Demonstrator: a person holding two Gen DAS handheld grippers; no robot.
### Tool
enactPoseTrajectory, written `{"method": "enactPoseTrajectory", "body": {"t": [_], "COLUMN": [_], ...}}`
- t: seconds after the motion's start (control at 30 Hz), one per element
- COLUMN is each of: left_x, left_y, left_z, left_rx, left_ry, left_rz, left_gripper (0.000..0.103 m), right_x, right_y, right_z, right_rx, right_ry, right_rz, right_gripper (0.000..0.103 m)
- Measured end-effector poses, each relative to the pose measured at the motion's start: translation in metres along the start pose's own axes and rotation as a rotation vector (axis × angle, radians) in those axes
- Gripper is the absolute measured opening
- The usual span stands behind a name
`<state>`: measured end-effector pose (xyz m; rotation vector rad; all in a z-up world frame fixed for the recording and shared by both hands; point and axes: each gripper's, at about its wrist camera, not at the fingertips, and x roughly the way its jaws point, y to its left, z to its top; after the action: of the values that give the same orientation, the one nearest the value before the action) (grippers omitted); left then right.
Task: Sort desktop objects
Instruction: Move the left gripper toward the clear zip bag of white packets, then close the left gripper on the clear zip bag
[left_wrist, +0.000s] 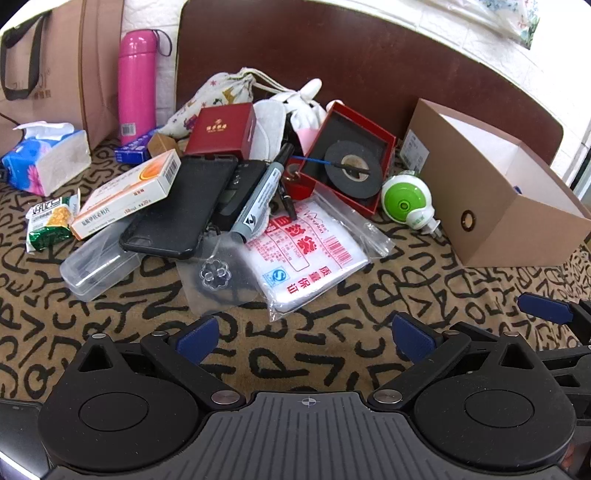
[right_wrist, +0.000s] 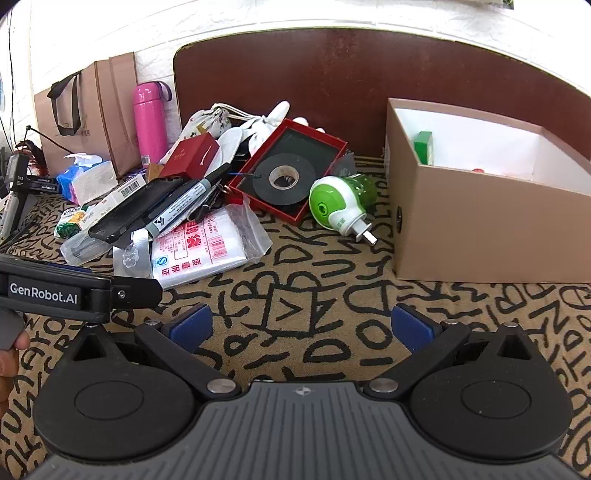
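A heap of desktop objects lies on the letter-patterned cloth: a black phone case, a grey marker, an orange-and-white medicine box, a pack of plastic bags, a red tray holding black tape, and a green-white plug-in device. A brown cardboard box stands open at the right with a green item inside. My left gripper is open and empty, short of the bag pack. My right gripper is open and empty over bare cloth.
A pink bottle, a paper bag and a tissue pack stand at the back left. A clear plastic case and a snack packet lie at the left. A brown board leans against the wall.
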<state>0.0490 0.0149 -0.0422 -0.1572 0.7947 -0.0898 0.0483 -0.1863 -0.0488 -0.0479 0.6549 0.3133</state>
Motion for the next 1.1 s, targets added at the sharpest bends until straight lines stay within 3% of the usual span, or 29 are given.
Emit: {"method": "enactPoseTrajectory", "body": {"t": [0.3, 0.5, 0.87, 1.1], "left_x": [0.020, 0.033, 0.055, 0.066], "left_y": [0.006, 0.012, 0.033, 0.039], "left_z": [0.003, 0.002, 0.018, 0.029], "left_rx": [-0.011, -0.039, -0.122, -0.116], "left_ry": [0.036, 0.060, 0.049, 0.039], "left_rz": [0.003, -0.050, -0.058, -0.062], "left_gripper": [0.103, 0.102, 0.099, 0.099], "right_x": [0.019, 0.034, 0.071, 0.092], "right_y": [-0.001, -0.004, 0.002, 0.012], "right_z": [0.002, 0.001, 0.008, 0.014], "right_rx": [-0.010, -0.027, -0.152, -0.254], "right_ry": [0.032, 0.032, 0.034, 0.017], "right_rz": [0.018, 0.086, 0.179, 0.259], "right_gripper": [0.102, 0.102, 0.096, 0.091]}}
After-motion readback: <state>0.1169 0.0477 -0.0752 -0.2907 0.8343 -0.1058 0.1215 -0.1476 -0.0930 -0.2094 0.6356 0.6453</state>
